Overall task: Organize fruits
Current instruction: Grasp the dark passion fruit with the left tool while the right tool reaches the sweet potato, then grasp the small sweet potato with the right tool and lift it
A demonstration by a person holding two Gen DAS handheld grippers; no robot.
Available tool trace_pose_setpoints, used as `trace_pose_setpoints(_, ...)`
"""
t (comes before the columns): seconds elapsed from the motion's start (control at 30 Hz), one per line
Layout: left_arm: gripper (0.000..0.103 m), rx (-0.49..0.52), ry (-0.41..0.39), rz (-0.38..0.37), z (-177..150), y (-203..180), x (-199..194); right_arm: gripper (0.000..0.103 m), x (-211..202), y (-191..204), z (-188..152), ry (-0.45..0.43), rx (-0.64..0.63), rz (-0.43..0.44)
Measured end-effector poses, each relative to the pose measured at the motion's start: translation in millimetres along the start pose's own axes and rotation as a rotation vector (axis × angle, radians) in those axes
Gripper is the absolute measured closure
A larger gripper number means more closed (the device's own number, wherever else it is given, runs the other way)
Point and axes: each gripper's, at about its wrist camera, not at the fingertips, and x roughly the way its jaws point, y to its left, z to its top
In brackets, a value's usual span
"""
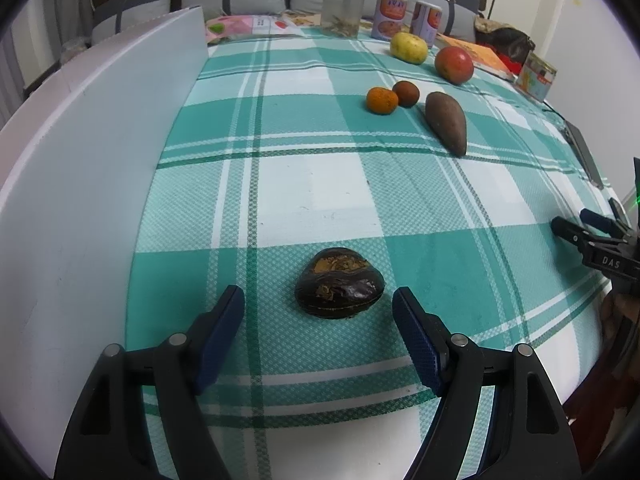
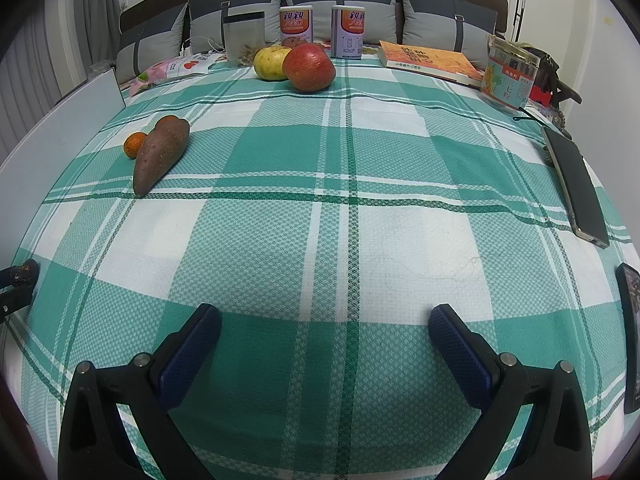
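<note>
Directly ahead of the left gripper (image 1: 318, 304), just beyond its fingertips, a dark brown, wrinkled, cracked round fruit (image 1: 339, 283) lies on the green-and-white checked woven tablecloth (image 1: 320, 200), its long axis across the gap. Both jaws stand wide apart, empty and clear of it. Well off to the right, the right gripper (image 2: 325, 326) hangs spread and empty over bare cloth, so the left seems nearer.
</note>
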Motion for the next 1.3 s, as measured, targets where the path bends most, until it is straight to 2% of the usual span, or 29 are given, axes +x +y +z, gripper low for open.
trace_pose_setpoints(0.1,0.024,-0.029,-0.016,-0.048,4,6,-10,0.0,1,-1,2,0.011,0.002,0.006)
trace_pose_setpoints(0.13,0.021,-0.042,-0.027,-0.077,5,10,-15,0.0,2,-2,5,0.031,0.003,0.013)
trace_pose_setpoints(0.17,0.014,-0.055,-0.035,-0.115,7,14,-20,0.0,4,-4,11,0.063,0.016,0.02)
trace_pose_setpoints(0.2,0.012,-0.063,-0.044,-0.158,7,18,-24,0.0,5,-7,20,0.096,0.063,0.046)
trace_pose_setpoints(0.27,0.012,-0.052,-0.055,-0.199,7,20,-28,0.004,6,-13,40,0.115,0.2,0.175)
trace_pose_setpoints(0.3,0.012,-0.042,-0.055,-0.202,7,19,-28,0.006,8,-10,55,0.121,0.256,0.251)
trace_pose_setpoints(0.37,0.012,-0.024,-0.057,-0.202,8,17,-27,0.009,16,7,79,0.162,0.274,0.336)
trace_pose_setpoints(0.43,0.012,-0.01,-0.055,-0.201,8,15,-26,0.023,29,34,104,0.207,0.255,0.392)
trace_pose_setpoints(0.53,0.012,0.012,-0.051,-0.176,7,13,-27,0.024,46,72,134,0.249,0.205,0.398)
trace_pose_setpoints(0.6,0.012,0.016,-0.054,-0.16,6,15,-29,0.026,58,93,145,0.282,0.167,0.345)
trace_pose_setpoints(0.67,0.012,0.004,-0.056,-0.159,6,19,-30,0.038,72,104,145,0.332,0.137,0.283)
trace_pose_setpoints(0.7,0.012,-0.004,-0.056,-0.159,6,21,-31,0.06,79,107,143,0.354,0.128,0.263)
trace_pose_setpoints(0.73,0.012,-0.012,-0.056,-0.159,6,23,-31,0.063,81,107,142,0.356,0.125,0.256)
trace_pose_setpoints(0.87,0.012,-0.013,-0.044,-0.175,5,26,-33,0.064,63,101,130,0.351,0.096,0.283)
trace_pose_setpoints(1.03,0.013,0.058,-0.032,-0.176,4,10,-33,0.064,14,95,76,0.416,-0.007,0.328)
trace_pose_setpoints(1.13,0.018,0.068,-0.012,-0.157,7,1,-24,0.063,0,88,43,0.482,-0.001,0.332)
trace_pose_setpoints(1.23,0.028,0.076,0.011,-0.122,14,-7,-11,0.062,-1,78,31,0.531,0.056,0.357)
trace_pose_setpoints(1.27,0.036,0.081,0.017,-0.113,15,-8,-8,0.059,-1,75,32,0.533,0.07,0.365)
trace_pose_setpoints(1.3,0.051,0.086,0.031,-0.102,17,-10,-3,0.048,-1,73,35,0.527,0.072,0.362)
